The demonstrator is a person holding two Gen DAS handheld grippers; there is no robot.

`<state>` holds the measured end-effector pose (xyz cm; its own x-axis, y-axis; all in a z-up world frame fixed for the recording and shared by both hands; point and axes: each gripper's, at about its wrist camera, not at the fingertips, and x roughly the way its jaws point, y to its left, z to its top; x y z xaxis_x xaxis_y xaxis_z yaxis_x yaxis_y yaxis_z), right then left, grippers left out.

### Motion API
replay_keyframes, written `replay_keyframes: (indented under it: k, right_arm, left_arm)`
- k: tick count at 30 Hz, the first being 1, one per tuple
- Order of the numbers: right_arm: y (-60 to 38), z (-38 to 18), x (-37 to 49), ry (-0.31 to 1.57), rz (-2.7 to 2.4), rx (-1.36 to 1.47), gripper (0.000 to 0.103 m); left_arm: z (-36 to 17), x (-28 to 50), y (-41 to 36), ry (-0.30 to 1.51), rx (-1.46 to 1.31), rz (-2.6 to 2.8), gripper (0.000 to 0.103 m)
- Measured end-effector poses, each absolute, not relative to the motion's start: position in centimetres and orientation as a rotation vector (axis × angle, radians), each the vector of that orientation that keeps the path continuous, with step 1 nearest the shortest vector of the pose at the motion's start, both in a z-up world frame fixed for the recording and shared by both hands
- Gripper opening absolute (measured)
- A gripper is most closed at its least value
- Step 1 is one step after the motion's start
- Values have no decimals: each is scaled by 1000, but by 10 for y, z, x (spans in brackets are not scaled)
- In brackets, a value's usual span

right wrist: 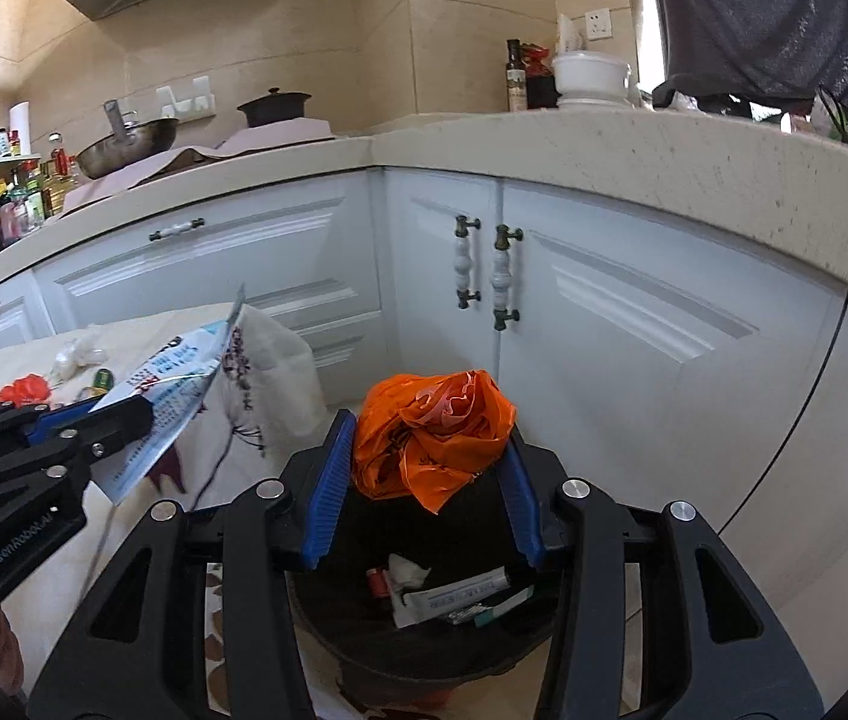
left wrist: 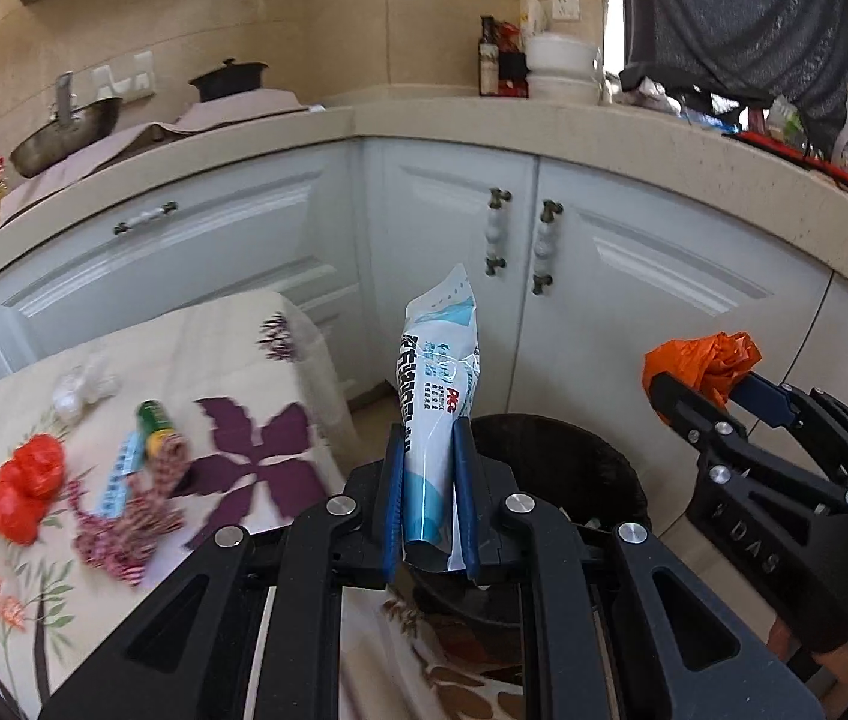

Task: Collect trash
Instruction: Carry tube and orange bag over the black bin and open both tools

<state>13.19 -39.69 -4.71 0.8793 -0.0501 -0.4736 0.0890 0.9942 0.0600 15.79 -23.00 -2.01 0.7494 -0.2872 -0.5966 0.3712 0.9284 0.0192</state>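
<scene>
My left gripper (left wrist: 430, 498) has its blue pads pressed together on a white and blue wrapper (left wrist: 439, 384), which stands up between them and leans a little to the right. My right gripper (right wrist: 424, 480) is clamped on a crumpled orange plastic bag (right wrist: 433, 432); the pads (right wrist: 327, 486) stand apart by the width of the bag. Both loads hang over the black bin (right wrist: 363, 654), which stands on the floor just beside the white cabinet doors (right wrist: 634, 330). Inside the bin I see a tube and some paper. In the left wrist view the bin's near rim (left wrist: 550, 420) is just behind the wrapper. On my left is the table (left wrist: 231, 336) with a flowered cloth, and its edge is near the bin. On it lie red plastic (left wrist: 24, 492), a small green can (left wrist: 156, 423) and a clear crumpled piece (left wrist: 84, 390), all well apart from my grippers. Between table edge and cabinets only a narrow strip of floor is free.
</scene>
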Motion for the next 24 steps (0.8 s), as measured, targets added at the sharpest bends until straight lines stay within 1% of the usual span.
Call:
replay_keyframes:
  k: [12, 13, 14, 15, 16, 18, 24]
  right_arm:
    - [-425, -74, 169, 517, -114, 121, 46]
    - [-426, -76, 172, 515, -114, 124, 47]
    - [-427, -77, 174, 517, -114, 126, 54]
    - [-426, -78, 176, 517, -121, 125, 60]
    - [-426, -78, 177, 510, -132, 123, 60]
    - [-426, -77, 179, 511, -133, 126, 60]
    - [-416, -65, 170, 494, -139, 119, 60]
  left_arm:
    - [-41, 188, -272, 687, 171, -357, 17]
    - [-42, 189, -273, 689, 172, -357, 19]
    - [-43, 190, -275, 692, 176, -355, 20]
    - [-43, 191, -275, 693, 177, -353, 23]
    - [-44, 191, -275, 695, 176, -352, 29]
    - [-42, 191, -273, 695, 165, -354, 36]
    - [-29, 184, -261, 657, 149, -348, 43]
